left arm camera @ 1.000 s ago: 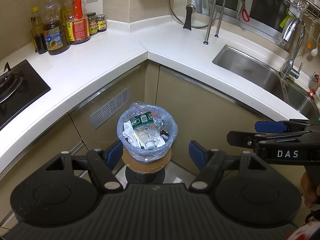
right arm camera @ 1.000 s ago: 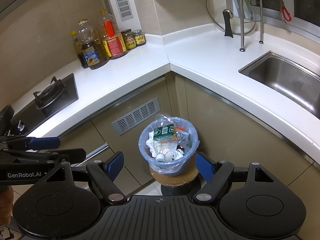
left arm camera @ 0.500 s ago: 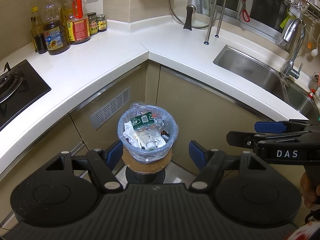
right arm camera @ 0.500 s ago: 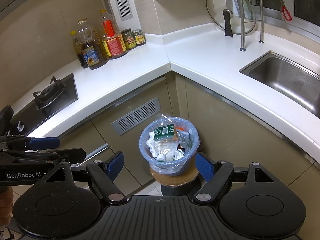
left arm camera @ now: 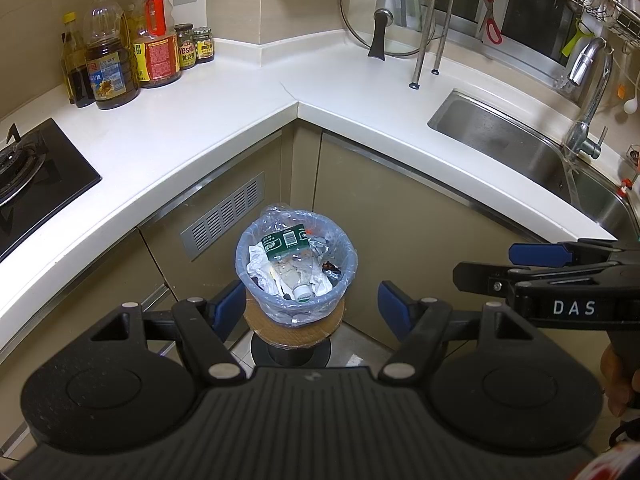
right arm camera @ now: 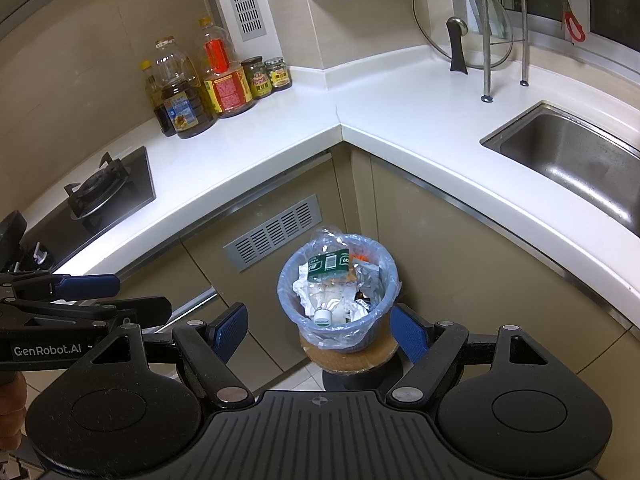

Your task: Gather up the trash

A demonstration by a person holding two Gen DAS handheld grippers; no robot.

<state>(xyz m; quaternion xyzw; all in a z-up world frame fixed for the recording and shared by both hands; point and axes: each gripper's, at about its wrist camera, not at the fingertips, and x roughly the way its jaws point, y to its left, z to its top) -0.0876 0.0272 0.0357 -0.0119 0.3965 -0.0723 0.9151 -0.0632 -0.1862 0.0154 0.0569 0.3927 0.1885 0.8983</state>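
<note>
A: Left wrist view looks down on a bin (left arm camera: pixel 296 268) lined with a blue bag (left arm camera: pixel 244 248), standing on a round stool (left arm camera: pixel 294 326) in the corner below the counter (left arm camera: pixel 224 120). Trash already lies inside: one clear bottle (left arm camera: pixel 294 258) with a green label, cap toward the camera, on crumpled white paper (left arm camera: pixel 260 270), with foil and dark wrappers beside it.

B: So is the collecting over?

A: Hard to settle. No loose trash shows on the counter or on the little floor that is visible, so the scene fits either a filled bin with the bag left to gather, or trash elsewhere out of view.

B: And the fingers?

A: Left gripper (left arm camera: pixel 312 306) is spread wide, holding nothing, the bin between its blue pads. Right gripper (right arm camera: pixel 318 328) is equally spread and empty; both hang above the bin, well apart from it.

B: Counts?

A: One bin, one bag, one bottle in it. On the counter: four oil bottles (right arm camera: pixel 224 76), two jars (right arm camera: pixel 266 76), one lid (left arm camera: pixel 386 20). One sink (right arm camera: pixel 580 160), one hob (right arm camera: pixel 104 186).
</note>
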